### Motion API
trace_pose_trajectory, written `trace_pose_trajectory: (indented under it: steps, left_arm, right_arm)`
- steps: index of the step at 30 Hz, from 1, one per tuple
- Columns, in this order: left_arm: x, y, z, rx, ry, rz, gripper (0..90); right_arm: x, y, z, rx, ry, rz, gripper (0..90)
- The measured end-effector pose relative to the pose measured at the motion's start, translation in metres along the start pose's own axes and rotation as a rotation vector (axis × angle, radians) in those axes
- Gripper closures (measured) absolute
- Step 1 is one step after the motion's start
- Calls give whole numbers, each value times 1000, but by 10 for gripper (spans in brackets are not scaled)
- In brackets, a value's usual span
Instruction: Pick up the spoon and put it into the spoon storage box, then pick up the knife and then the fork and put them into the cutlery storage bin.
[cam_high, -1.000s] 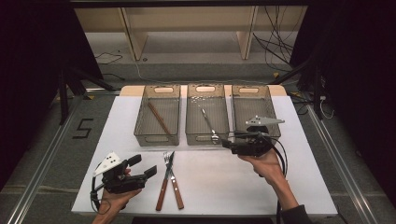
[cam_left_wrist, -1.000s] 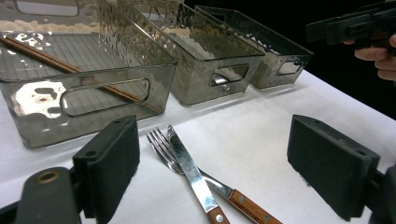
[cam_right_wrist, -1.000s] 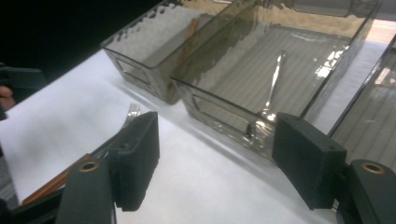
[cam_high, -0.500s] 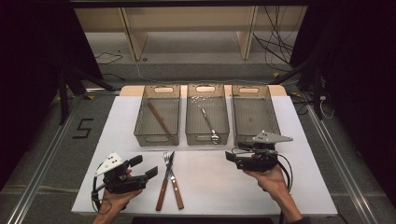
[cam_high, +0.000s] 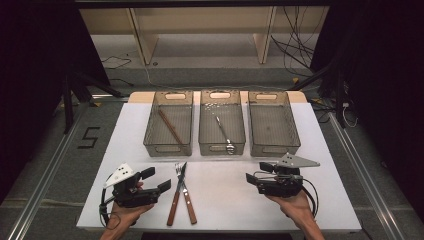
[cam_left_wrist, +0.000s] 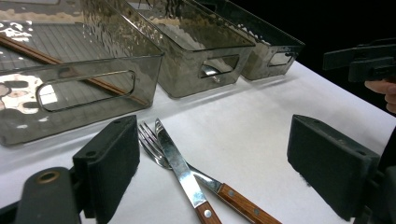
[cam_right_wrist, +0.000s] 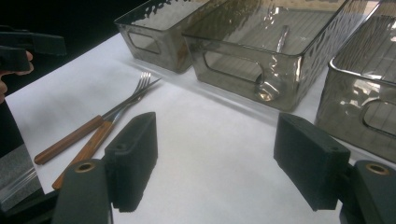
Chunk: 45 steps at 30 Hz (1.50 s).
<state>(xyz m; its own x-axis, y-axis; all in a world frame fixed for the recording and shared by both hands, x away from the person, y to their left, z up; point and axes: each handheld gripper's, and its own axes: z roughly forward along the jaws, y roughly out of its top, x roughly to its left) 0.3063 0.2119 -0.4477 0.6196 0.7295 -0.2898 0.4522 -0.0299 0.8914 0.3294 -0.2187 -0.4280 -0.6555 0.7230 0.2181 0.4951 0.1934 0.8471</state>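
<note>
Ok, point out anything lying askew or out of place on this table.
The knife and fork lie crossed over each other on the white table instead of in a bin. The right bin holds nothing. Both the left gripper and right gripper are open.

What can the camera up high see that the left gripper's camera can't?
High view: the 5 on the floor, the wooden shelf and the person's left hand. Left gripper view: the rivets in the knife handle, close up beyond the open left gripper. Both: the crossed fork and knife, three bins and the open right gripper.
</note>
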Motion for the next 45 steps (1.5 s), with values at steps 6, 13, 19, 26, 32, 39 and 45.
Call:
trace_pose_trajectory:
  steps: [6,13,19,26,32,39,45]
  left_arm:
    - [-1,0,2,14,-15,4,165]
    - [-2,-1,4,42,-39,4,165]
    - [-4,-2,6,63,-50,19,165]
    - [-10,-2,10,98,-81,27,170]
    - [-15,-3,14,146,-130,49,293]
    - [-26,-9,18,227,-153,134,604]
    - [-34,-17,28,360,-179,184,833]
  right_arm:
    - [3,-8,-5,-9,-5,-9,308]
    - [3,-15,-6,-8,-14,-19,294]
    - [4,-20,-7,5,-24,-13,271]
    - [4,-22,-9,7,-32,-9,271]
    - [5,-23,-9,12,-29,-13,271]
    - [8,-24,-8,24,-31,-28,272]
    - [9,-24,-10,27,-35,-29,273]
